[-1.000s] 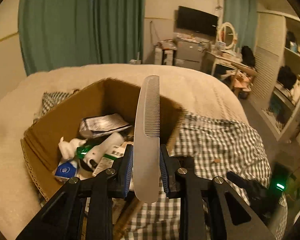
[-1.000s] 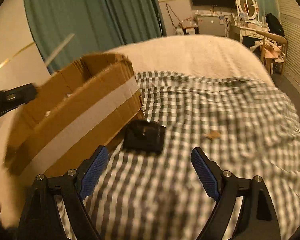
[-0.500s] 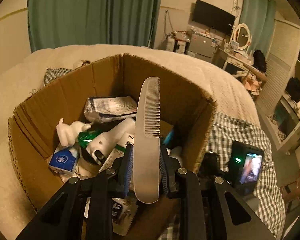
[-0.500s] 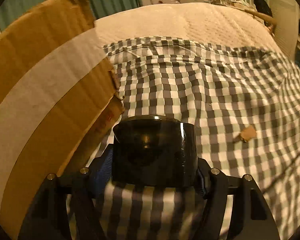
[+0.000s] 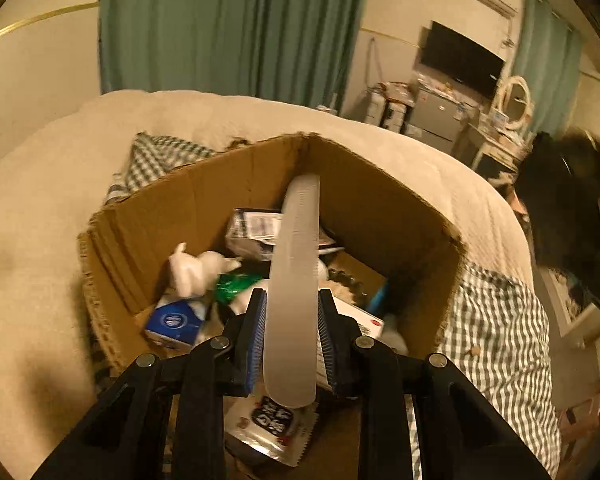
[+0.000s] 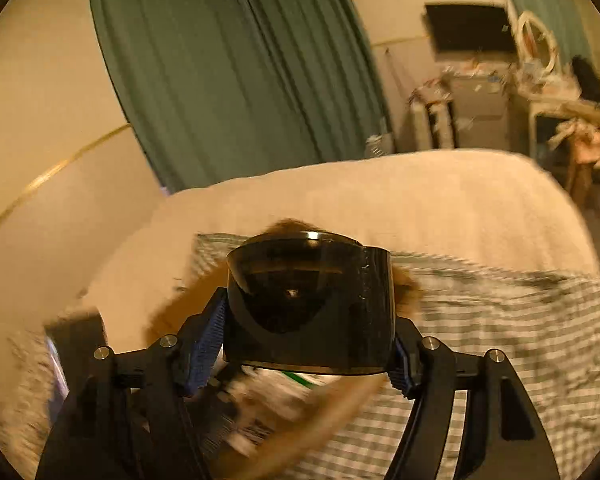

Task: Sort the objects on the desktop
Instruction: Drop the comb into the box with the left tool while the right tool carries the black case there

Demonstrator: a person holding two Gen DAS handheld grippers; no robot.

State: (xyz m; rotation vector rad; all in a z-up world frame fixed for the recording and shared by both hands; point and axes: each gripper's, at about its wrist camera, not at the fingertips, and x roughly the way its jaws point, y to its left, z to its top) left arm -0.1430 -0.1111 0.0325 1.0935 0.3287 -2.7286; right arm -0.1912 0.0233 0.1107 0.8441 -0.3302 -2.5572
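A long pale comb (image 5: 296,260) stands upright in my left gripper (image 5: 292,312), which is shut on its handle end. It hangs over the open cardboard box (image 5: 380,184) on the bed. The box holds a white figurine (image 5: 192,272), a blue pack (image 5: 172,320), a green packet (image 5: 236,284) and printed sachets (image 5: 272,420). My right gripper (image 6: 308,320) is shut on a dark glossy case (image 6: 308,280), held in the air. The blurred brown box edge (image 6: 300,432) lies just below it. In the left wrist view that gripper shows as a dark blur (image 5: 564,200) at the right.
A green-and-white checked cloth (image 6: 500,320) covers the bed to the right of the box, over a cream quilt (image 5: 40,240). Green curtains (image 6: 240,80), a wall television (image 5: 460,60) and a cluttered dresser (image 6: 480,96) stand beyond the bed.
My right gripper closed on the dark case, lifted it off the checked cloth and swung left toward the box. My left gripper kept the comb and stayed over the box, pulling back slightly.
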